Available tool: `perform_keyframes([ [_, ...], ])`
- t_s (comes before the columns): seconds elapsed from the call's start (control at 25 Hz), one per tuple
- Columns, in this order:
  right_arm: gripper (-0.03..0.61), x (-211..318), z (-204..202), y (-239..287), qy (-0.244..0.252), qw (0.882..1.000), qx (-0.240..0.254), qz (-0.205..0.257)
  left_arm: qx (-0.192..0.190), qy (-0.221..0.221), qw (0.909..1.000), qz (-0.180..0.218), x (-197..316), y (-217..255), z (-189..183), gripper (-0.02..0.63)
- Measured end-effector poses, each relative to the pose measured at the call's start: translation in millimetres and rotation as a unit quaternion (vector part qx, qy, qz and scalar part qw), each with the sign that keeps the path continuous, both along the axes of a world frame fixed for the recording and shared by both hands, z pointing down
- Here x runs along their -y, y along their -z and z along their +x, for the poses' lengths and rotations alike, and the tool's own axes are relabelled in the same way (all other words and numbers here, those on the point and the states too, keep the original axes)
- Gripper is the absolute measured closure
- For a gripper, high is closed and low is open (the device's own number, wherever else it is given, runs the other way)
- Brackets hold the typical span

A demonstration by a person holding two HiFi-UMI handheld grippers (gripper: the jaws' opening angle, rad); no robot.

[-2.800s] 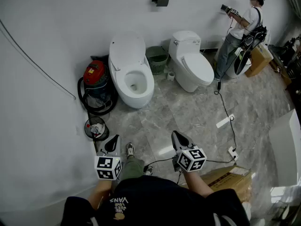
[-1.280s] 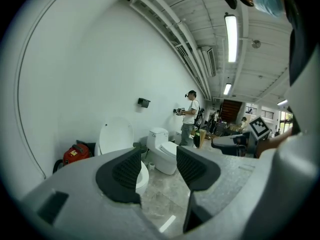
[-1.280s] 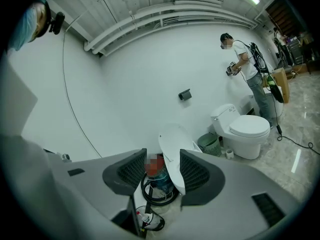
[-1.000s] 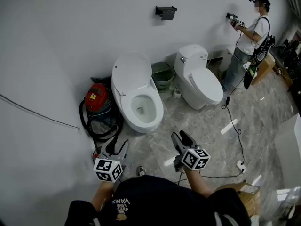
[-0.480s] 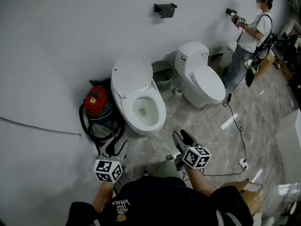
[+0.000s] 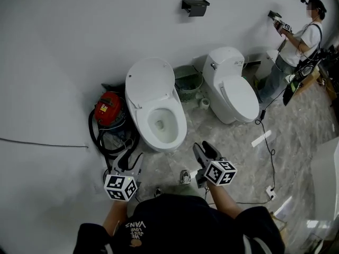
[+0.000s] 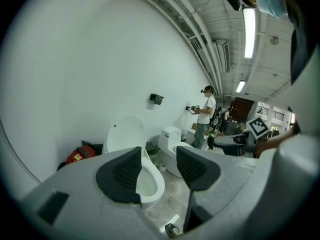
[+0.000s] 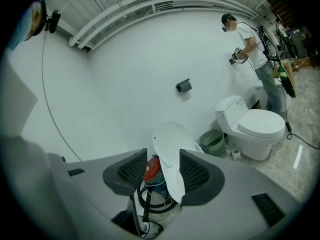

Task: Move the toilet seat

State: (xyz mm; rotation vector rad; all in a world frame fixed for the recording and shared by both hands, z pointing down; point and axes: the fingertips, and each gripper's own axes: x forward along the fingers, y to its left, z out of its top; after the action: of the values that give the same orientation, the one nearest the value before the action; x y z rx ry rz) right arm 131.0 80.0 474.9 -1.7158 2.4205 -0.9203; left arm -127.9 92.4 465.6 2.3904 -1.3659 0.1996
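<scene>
- Currently both sets of fingers are released, half apart, with nothing between them. The left gripper (image 6: 132, 157) and right gripper (image 6: 203, 148) are well short of the target.
- Trip risk: the vacuum hose (image 6: 100, 142) loops on the floor just beside the left-side approach, next to the red vacuum (image 6: 108, 110). The person's shoe (image 6: 184, 177) is already near it.
- Slip risk: the toilet seat (image 6: 151, 83) is raised, standing behind the open bowl (image 6: 177, 131) and leaning towards the wall. Its plastic looks glossy, so a shallow pinch on the rim could slide off.
- Slam risk: if it's nudged past upright without a firm hold, it probably drops onto the bowl.
- Wrong-part risk: I can't tell seat from lid at this range, so the fingers may grab only one layer.
- Wrong-target risk is low: the second toilet (image 6: 238, 97) is closed and well apart. Another person (image 6: 296, 41) works at the far wall, clear of the path.
- Pose: both hands are held out ahead of the torso, side by side, tipped slightly down. The left points at the bowl. The right lines up on the seat, seen edge-on.
</scene>
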Motion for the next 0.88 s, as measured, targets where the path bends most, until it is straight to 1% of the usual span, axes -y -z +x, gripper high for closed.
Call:
perform_keyframes([
  [0.24,0.393,38,33,-10,0.032,0.999,-0.005,-0.018,-0.004,0.028,0.9995,-0.014,28,-7,40,0.396],
  [0.36,0.393,57,47,-16,0.052,0.998,-0.009,-0.029,-0.005,0.049,0.9985,-0.024,41,-13,54,0.396],
  [0.52,0.393,79,63,-28,0.083,0.995,-0.016,-0.046,-0.004,0.076,0.9963,-0.039,56,-28,69,0.400],
  [0.56,0.393,84,66,-32,0.093,0.994,-0.019,-0.051,-0.001,0.082,0.9958,-0.042,58,-32,73,0.425],
  [0.6,0.393,89,70,-36,0.103,0.993,-0.021,-0.055,0.001,0.089,0.9950,-0.045,60,-36,77,0.431],
  [0.76,0.393,104,81,-54,0.134,0.988,-0.034,-0.067,0.004,0.119,0.9909,-0.064,64,-55,88,0.411],
  [0.88,0.393,114,85,-73,0.143,0.985,-0.043,-0.083,0.008,0.131,0.9874,-0.089,69,-75,91,0.410],
])
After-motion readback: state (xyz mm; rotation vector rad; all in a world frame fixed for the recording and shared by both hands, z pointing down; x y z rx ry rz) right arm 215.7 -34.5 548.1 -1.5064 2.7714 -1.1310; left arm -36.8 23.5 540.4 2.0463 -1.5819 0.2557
